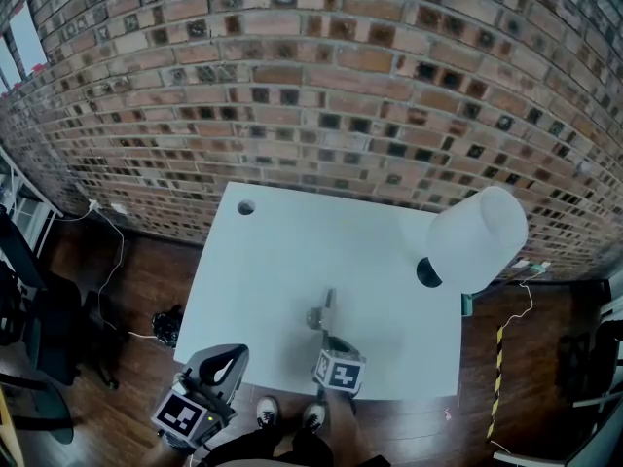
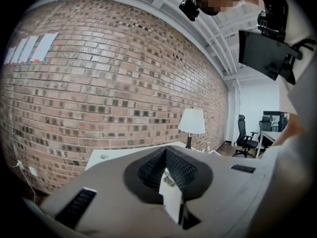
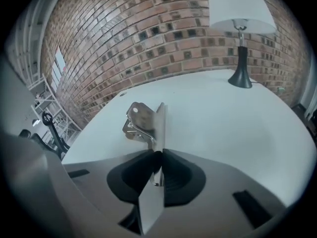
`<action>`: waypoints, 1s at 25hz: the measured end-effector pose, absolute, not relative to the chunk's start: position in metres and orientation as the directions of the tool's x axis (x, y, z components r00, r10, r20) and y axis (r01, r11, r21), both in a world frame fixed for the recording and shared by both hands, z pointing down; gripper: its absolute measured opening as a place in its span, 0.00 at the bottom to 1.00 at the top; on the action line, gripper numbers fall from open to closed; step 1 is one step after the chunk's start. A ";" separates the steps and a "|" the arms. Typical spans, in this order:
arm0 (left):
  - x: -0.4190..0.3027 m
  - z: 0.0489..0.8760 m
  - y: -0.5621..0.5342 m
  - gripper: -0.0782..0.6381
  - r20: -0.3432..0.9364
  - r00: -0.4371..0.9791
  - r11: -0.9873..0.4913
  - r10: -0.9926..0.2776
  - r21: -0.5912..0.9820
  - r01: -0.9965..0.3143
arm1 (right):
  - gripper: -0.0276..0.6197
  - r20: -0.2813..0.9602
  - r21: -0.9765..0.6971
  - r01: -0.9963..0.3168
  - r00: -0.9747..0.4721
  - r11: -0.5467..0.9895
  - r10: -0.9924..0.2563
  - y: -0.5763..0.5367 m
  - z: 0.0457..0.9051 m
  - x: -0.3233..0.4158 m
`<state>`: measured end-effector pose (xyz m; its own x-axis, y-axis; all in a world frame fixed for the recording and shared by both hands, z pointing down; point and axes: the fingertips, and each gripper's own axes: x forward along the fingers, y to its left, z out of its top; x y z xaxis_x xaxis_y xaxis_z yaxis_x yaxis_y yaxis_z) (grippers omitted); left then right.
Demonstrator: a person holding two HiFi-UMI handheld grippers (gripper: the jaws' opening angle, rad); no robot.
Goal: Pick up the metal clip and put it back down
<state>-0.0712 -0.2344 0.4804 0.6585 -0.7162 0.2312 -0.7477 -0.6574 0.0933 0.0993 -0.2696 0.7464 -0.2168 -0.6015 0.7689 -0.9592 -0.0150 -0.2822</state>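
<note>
Grip on metal clip [image 3: 143, 125]: right gripper [image 3: 158, 155] clamped on its thin flat plate, over front-middle of desk [image 1: 292, 251] (lift-off unclear). Best lift straight and slow, plate square between pads; thin plate may pivot. Left gripper [image 2: 166, 152] jaws together, empty.

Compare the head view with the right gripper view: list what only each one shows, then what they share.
Only the head view shows the left gripper, the person's shoes, the wooden floor and the cable hole in the table. Only the right gripper view shows, close up, the jaws of the right gripper pressed onto the flat plate of the metal clip. Both show the metal clip, the white table, the lamp and the brick wall.
</note>
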 end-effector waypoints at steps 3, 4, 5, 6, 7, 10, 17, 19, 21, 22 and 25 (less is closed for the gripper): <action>-0.067 0.480 -0.232 0.10 0.237 0.662 -0.660 -0.711 0.100 -0.745 | 0.10 0.743 -0.387 -0.921 -0.283 -0.044 -0.606 -0.270 0.745 0.097; -0.066 0.480 -0.232 0.10 0.237 0.663 -0.661 -0.711 0.099 -0.744 | 0.10 0.733 -0.422 -0.905 -0.305 -0.055 -0.609 -0.270 0.744 0.097; -0.065 0.479 -0.231 0.10 0.237 0.663 -0.661 -0.710 0.098 -0.744 | 0.09 0.722 -0.454 -0.888 -0.324 -0.065 -0.611 -0.269 0.743 0.097; -0.064 0.479 -0.230 0.10 0.236 0.664 -0.662 -0.710 0.097 -0.743 | 0.09 0.713 -0.484 -0.872 -0.343 -0.076 -0.611 -0.268 0.743 0.097; -0.063 0.479 -0.230 0.10 0.237 0.664 -0.663 -0.710 0.095 -0.743 | 0.09 0.705 -0.511 -0.855 -0.360 -0.085 -0.611 -0.267 0.743 0.097; -0.061 0.479 -0.228 0.10 0.238 0.663 -0.663 -0.710 0.090 -0.743 | 0.09 0.684 -0.565 -0.818 -0.392 -0.107 -0.615 -0.263 0.743 0.098; -0.052 0.477 -0.224 0.10 0.241 0.667 -0.669 -0.706 0.084 -0.738 | 0.05 0.625 -0.662 -0.739 -0.456 -0.121 -0.633 -0.256 0.736 0.100; -0.048 0.477 -0.222 0.10 0.242 0.670 -0.674 -0.701 0.080 -0.734 | 0.05 0.599 -0.699 -0.704 -0.478 -0.128 -0.642 -0.255 0.732 0.100; -0.044 0.477 -0.221 0.10 0.239 0.674 -0.679 -0.699 0.077 -0.730 | 0.05 0.573 -0.729 -0.672 -0.493 -0.132 -0.655 -0.254 0.729 0.101; -0.042 0.476 -0.220 0.10 0.238 0.676 -0.680 -0.698 0.076 -0.729 | 0.05 0.564 -0.737 -0.664 -0.498 -0.128 -0.659 -0.253 0.727 0.102; -0.038 0.477 -0.217 0.10 0.241 0.678 -0.683 -0.695 0.073 -0.727 | 0.04 0.544 -0.743 -0.661 -0.503 -0.106 -0.672 -0.250 0.720 0.107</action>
<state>-0.0382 -0.2173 0.4766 0.6775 -0.6947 0.2414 -0.7266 -0.6831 0.0734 0.1069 -0.2500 0.7199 -0.5031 -0.6719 0.5435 -0.6607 -0.1064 -0.7430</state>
